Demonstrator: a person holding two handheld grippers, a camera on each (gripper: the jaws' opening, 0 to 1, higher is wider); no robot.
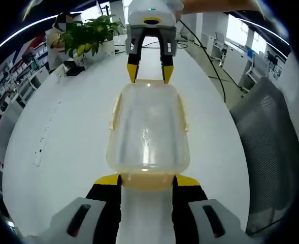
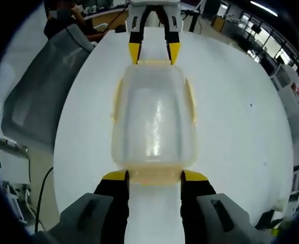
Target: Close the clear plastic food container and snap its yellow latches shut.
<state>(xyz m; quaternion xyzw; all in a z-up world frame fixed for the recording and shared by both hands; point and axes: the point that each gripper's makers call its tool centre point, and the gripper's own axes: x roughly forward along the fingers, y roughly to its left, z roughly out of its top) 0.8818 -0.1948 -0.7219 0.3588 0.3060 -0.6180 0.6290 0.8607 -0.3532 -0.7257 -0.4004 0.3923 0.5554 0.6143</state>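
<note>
Left tool (image 1: 147,179) at 6 o'clock end of container (image 1: 148,133), jaws spread wide, flanking yellow end latch (image 1: 147,179), gripping nothing. Right tool (image 2: 154,176) same at opposite end: jaws wide, straddling latch (image 2: 155,175), nothing held. Container sits mid counter (image 1: 63,152), lid on, side latches apparently still flared out. Risk: pushing one end alone likely slides or tips light box on smooth counter; off-centre press slips off latch.
</note>
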